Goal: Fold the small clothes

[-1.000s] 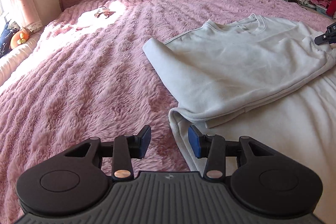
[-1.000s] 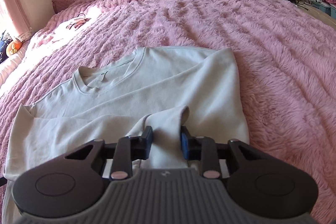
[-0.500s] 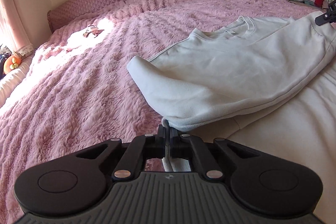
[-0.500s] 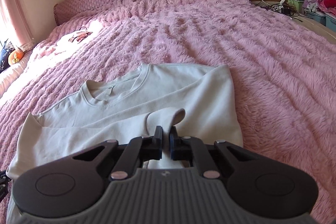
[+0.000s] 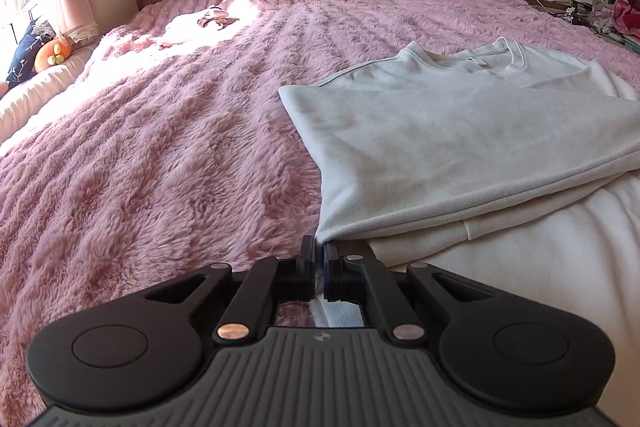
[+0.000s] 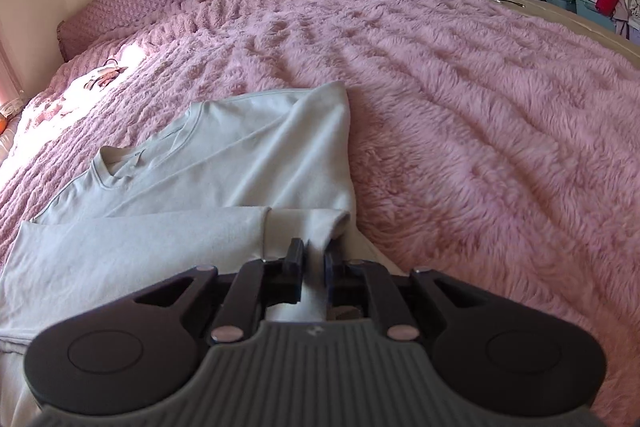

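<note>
Since half a second ago, both pinched hem corners of the pale sweatshirt [image 5: 460, 147] have been raised off the pink bed [image 5: 160, 167]. Left hand-held gripper [image 5: 319, 259] and right hand-held gripper [image 6: 316, 263] are clamped on cloth, presumably for folding hem toward collar.

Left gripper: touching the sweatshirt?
Touching. Left wrist view shows the left gripper with jaws shut on a corner of the sweatshirt.

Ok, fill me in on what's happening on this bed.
A person is folding a pale sweatshirt on the pink fluffy bedspread with two handheld tongs. The left tongs are shut on its near left corner, the right tongs on its near right edge. Both sleeves are already folded in.
</note>
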`<state>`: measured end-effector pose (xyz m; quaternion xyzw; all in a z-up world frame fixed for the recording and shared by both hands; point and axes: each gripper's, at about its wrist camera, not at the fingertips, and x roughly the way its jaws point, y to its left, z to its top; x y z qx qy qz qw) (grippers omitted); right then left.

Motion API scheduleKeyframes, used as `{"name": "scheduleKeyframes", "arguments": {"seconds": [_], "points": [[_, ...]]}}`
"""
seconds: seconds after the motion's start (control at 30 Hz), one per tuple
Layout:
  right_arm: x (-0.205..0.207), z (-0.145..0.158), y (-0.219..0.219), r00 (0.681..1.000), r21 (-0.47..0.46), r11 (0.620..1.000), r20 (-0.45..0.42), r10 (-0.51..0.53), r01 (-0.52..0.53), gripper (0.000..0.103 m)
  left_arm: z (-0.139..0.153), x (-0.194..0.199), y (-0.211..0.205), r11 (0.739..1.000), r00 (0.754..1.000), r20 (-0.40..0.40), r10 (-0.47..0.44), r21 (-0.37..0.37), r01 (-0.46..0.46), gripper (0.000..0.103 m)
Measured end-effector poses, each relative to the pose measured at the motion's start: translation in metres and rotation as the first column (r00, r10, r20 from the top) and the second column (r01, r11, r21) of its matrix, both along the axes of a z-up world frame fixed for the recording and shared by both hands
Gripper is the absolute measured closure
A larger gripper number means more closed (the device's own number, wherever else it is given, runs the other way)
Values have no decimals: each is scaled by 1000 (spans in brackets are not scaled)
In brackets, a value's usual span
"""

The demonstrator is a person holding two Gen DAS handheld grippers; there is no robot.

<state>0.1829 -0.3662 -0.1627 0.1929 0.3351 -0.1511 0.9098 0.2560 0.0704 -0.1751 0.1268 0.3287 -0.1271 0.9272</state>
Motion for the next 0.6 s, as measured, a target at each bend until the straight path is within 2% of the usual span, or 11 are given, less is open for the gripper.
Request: {"name": "scheduleKeyframes", "arguments": {"seconds": [0.07, 0.17, 0.2, 0.27, 0.33, 0.43, 0.6], "points": [[-4, -4, -4, 1000, 37, 999, 14, -13, 13, 91, 1, 1, 2, 1000, 1000, -12, 8, -15, -9, 100], [-11, 1, -5, 999, 32, 999, 19, -26, 25, 81, 6, -3, 1, 1000, 1000, -2, 2, -23, -2, 100], [-15, 7, -4, 999, 26, 999, 28, -35, 34, 71, 10, -7, 0, 1000, 1000, 8, -1, -25, 1, 100], [-25, 17, -2, 997, 13, 999, 60, -45, 44, 62, 21, -16, -2, 1000, 999, 35, -6, -27, 7, 100], [-36, 28, 1, 996, 16, 1000, 89, -13, 12, 62, 33, -24, -2, 998, 999, 42, -6, -62, 8, 99], [-45, 34, 6, 996, 34, 999, 81, 27, -30, 62, 51, -32, -1, 994, 998, 65, 2, -112, 6, 97], [-52, 22, 10, 999, 45, 999, 27, 30, -31, 62, 60, -21, -2, 971, 999, 44, 13, -237, -2, 97]]}}
